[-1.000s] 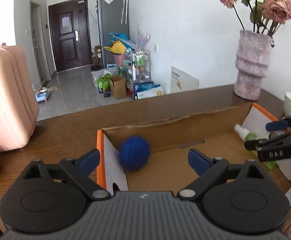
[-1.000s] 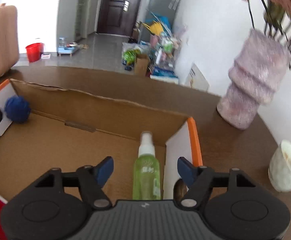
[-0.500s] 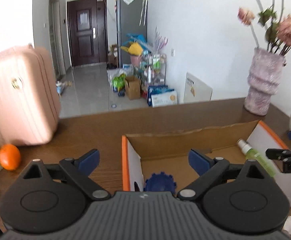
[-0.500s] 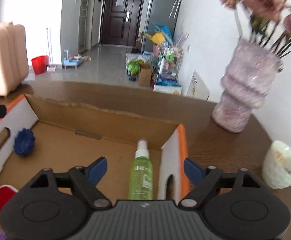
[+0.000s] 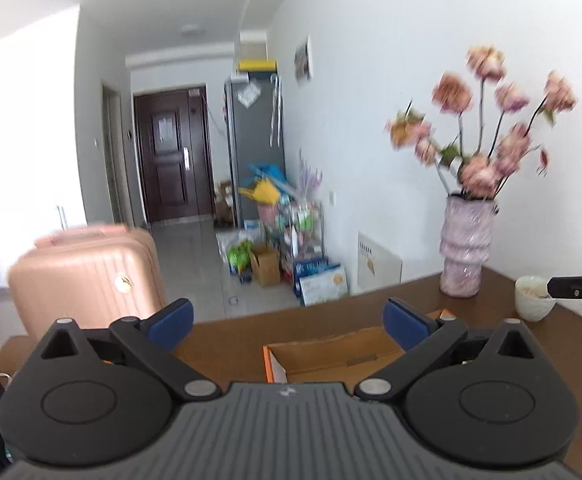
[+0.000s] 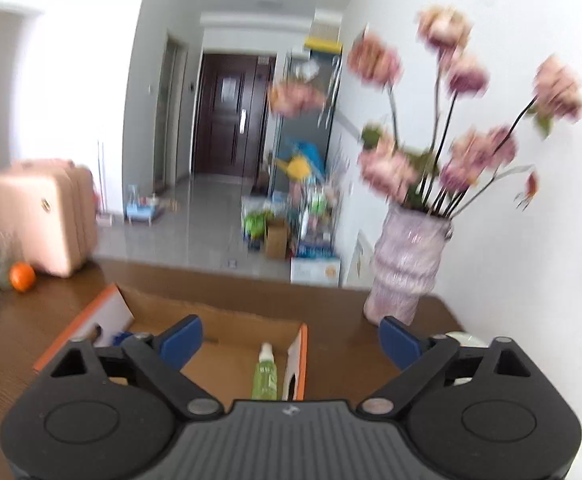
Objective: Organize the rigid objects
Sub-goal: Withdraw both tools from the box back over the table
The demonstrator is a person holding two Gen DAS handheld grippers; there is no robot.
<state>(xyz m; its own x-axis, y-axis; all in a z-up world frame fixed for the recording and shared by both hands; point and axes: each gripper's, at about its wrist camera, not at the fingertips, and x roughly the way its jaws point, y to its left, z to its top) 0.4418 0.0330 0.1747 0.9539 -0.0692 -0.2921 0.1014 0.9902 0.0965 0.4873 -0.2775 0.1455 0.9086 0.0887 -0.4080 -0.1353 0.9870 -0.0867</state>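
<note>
An open cardboard box (image 6: 227, 320) with orange edges sits on the brown table; its far wall also shows in the left wrist view (image 5: 331, 350). A green spray bottle (image 6: 266, 374) lies inside by the right wall. A bit of the blue ball (image 6: 122, 336) peeks out at the box's left. My right gripper (image 6: 289, 340) is open and empty, raised above the box. My left gripper (image 5: 287, 326) is open and empty, also raised above and behind the box. The right gripper's fingers (image 5: 571, 286) show at the right edge of the left wrist view.
A pink vase with flowers (image 6: 405, 264) stands at the table's back right, also in the left wrist view (image 5: 465, 248). A white cup (image 5: 533, 298) sits beside it. An orange (image 6: 22, 276) and a pink suitcase (image 6: 39, 220) are at the left.
Both grippers have lifted up and pulled back from the box, so the view now tilts toward the room. The ball and bottle stay in the box.
</note>
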